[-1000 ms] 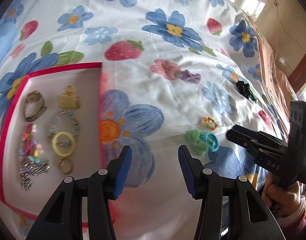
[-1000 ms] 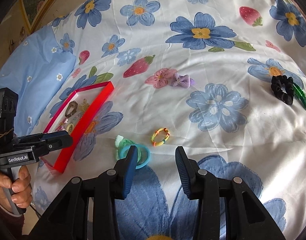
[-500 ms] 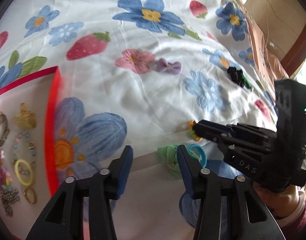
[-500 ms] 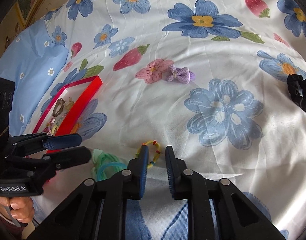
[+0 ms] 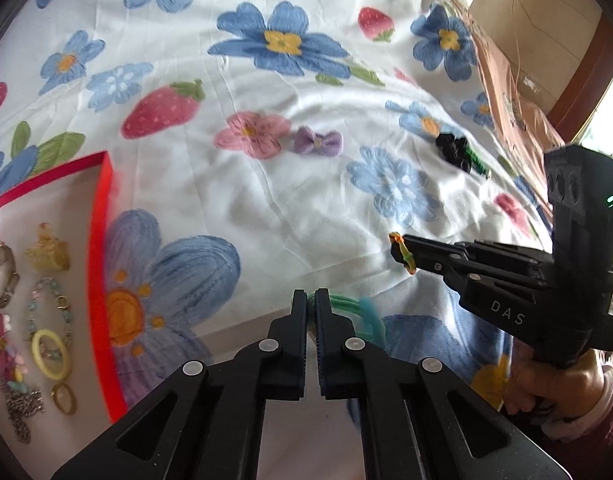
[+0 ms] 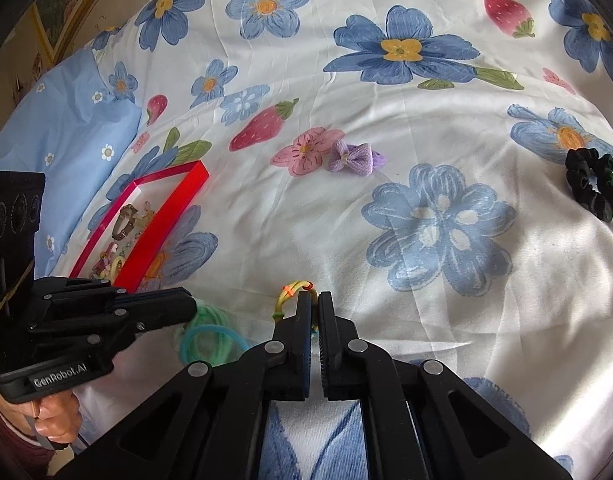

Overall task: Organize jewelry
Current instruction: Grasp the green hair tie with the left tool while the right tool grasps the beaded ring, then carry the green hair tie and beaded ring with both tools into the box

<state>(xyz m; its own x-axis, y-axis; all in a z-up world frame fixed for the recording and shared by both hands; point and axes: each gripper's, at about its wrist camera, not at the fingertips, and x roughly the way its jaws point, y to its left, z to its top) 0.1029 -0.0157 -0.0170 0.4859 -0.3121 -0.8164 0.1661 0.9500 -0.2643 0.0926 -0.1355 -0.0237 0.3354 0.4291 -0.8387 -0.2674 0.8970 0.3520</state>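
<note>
Green hair ties (image 5: 348, 306) pinched in left hand-held gripper (image 5: 311, 300)

Red tray (image 5: 100, 216), purple bow (image 5: 318, 142), blue-flowered white sheet (image 5: 306, 208).

This is a bedroom in a home. A bed (image 6: 386, 240) spreads under a sheet printed with flowers and strawberries, and a light-blue pillow (image 6: 54, 136) lies at its far left corner. A framed picture (image 6: 66, 4) hangs beyond that pillow.
</note>
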